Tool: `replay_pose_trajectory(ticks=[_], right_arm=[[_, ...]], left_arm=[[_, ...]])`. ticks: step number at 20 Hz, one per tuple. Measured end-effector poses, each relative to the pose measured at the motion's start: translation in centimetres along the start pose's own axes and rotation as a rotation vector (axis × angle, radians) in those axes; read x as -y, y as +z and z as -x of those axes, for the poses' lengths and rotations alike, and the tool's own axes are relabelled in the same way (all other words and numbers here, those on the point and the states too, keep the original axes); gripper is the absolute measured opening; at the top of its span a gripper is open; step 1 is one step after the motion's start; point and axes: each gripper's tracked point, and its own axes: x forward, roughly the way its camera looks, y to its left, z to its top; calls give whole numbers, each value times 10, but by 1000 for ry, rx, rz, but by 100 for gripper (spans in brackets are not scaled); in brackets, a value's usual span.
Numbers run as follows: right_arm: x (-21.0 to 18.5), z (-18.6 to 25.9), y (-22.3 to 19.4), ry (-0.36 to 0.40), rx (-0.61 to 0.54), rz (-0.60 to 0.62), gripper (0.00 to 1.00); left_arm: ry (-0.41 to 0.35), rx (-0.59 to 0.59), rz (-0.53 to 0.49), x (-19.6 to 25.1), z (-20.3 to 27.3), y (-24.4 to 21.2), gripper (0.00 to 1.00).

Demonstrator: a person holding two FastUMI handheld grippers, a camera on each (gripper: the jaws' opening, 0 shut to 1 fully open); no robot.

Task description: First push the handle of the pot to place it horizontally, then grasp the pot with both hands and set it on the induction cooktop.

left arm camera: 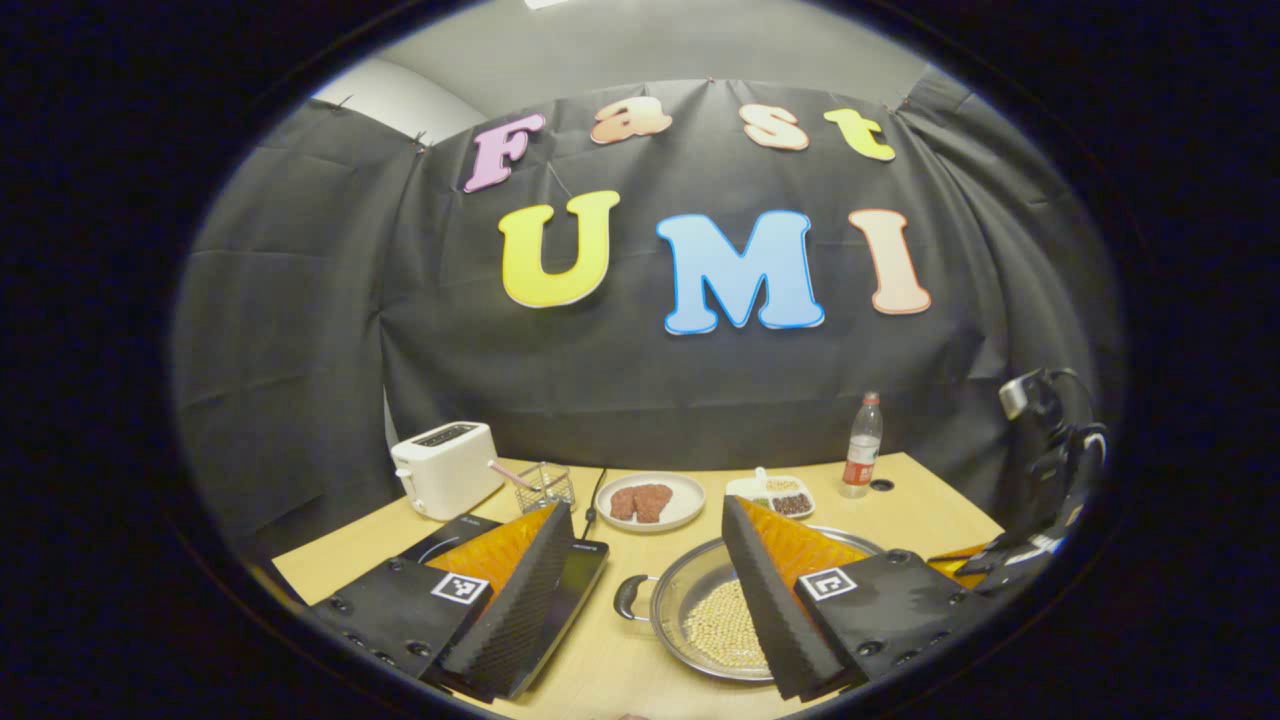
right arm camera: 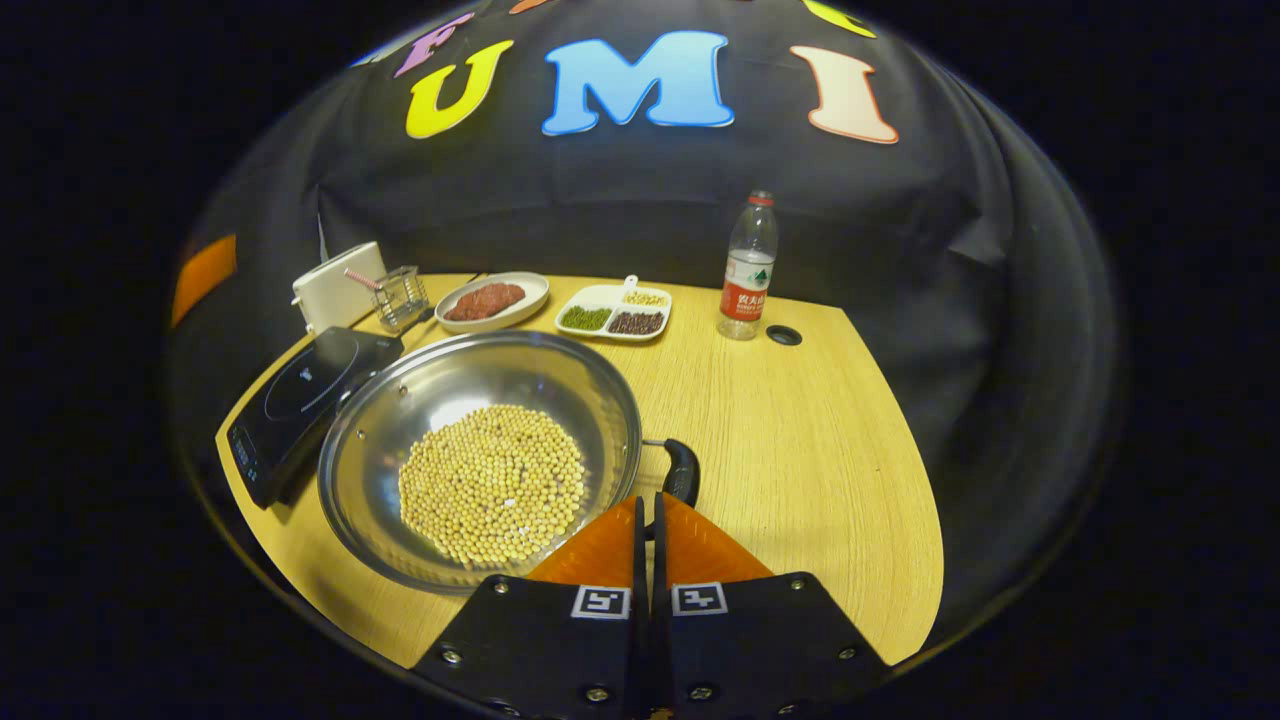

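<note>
On the counter (right arm camera: 800, 440), the induction cooktop (right arm camera: 300, 405) lies leftmost, the bean-filled pot (right arm camera: 480, 460) touching its right edge. Left tongs (left arm camera: 645, 545) gape released above both; right tongs (right arm camera: 648, 520) sit clenched just behind the pot's handle (right arm camera: 682, 472).

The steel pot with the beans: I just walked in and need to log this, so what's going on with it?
A person works two handheld grippers over the wooden table. The right gripper, fingers together, is at the black side handle of the wide steel pot of pale beans, apparently to push it. The left gripper hangs open above the pot's other side. The pot sits beside the black induction cooktop, not on it.
</note>
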Motion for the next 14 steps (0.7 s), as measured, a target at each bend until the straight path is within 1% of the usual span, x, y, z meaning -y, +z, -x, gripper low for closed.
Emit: replay_pose_trajectory(ticks=[1, 2, 3, 4, 5, 6, 8, 9, 10, 11, 14], right_arm=[[-1, 1, 6, 10, 23, -34, 7], [1, 0, 13, -2, 46, -60, 25], [4, -2, 15, -7, 60, -78, 70], [4, -3, 18, -20, 65, -96, 79], [5, -7, 17, -34, 62, -107, 91], [6, -10, 16, -49, 54, -111, 100], [5, -17, 14, -72, 32, -117, 100], [3, -21, 13, -82, 26, -120, 100], [2, -25, 12, -92, 21, -122, 100], [2, -27, 10, -102, 14, -124, 100], [0, -37, 4, -131, -12, -126, 100]], left_arm=[[-12, -18, 4, 1, -8, -9, 97], [-22, -41, 7, 2, -15, -20, 97], [-34, -72, 9, 1, -23, -32, 98], [-48, -102, 14, 1, -31, -43, 97], [-62, -126, 18, 1, -38, -54, 98], [-71, -147, 18, 0, -45, -63, 97], [-97, -202, 13, -2, -62, -82, 98], [-108, -229, 10, -3, -69, -93, 100], [-119, -256, 4, -4, -78, -104, 100], [-125, -277, -3, -5, -86, -113, 98], [-156, -351, -7, -6, -105, -141, 100]])
